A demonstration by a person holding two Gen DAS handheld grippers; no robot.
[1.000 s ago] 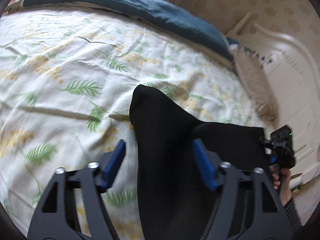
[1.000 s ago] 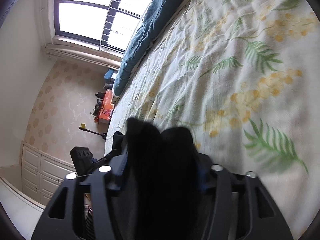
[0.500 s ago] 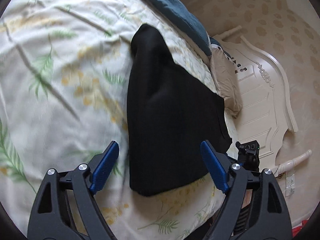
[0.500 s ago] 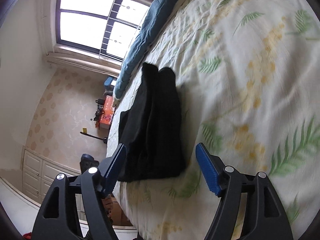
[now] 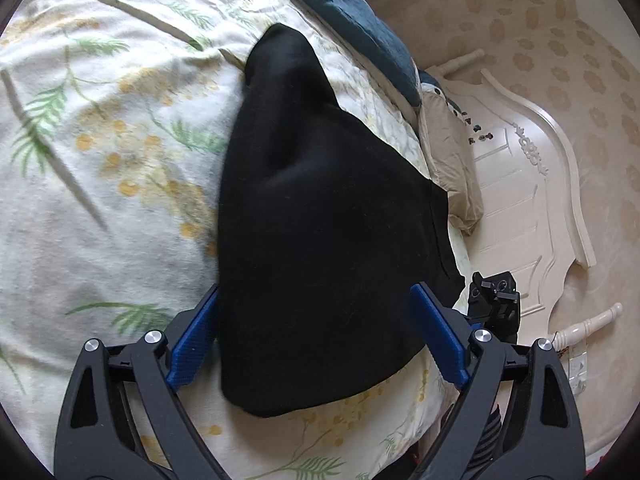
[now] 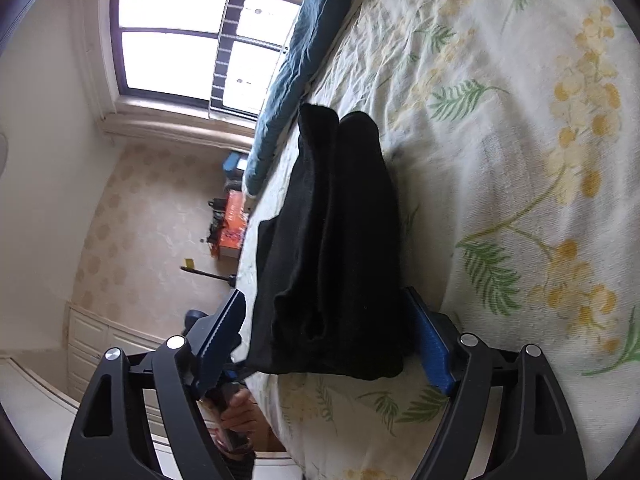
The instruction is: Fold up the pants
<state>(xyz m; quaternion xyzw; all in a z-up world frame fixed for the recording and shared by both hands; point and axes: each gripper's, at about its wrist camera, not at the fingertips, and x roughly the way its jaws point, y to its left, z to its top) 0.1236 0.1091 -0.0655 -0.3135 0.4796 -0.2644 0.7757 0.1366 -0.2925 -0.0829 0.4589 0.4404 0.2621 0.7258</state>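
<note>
The black pants lie folded in a thick bundle on the floral bedsheet, near the bed's edge. My left gripper hovers over their near end, its jaws opening; the blue pads stand either side of the cloth without pressing it. From the other side the pants show as two stacked folds. My right gripper straddles that end, its jaws also opening, pads clear of the fabric. The right gripper's body shows past the pants in the left wrist view.
A dark blue duvet is bunched along the far side of the bed. A beige pillow leans by the cream headboard. A hand grips a handle below the bed edge. A window and an orange box are beyond.
Both grippers let go of the pants and drew back toward the bed edge with jaws widening. The pants dropped from the pads and now lie flat on the sheet.
</note>
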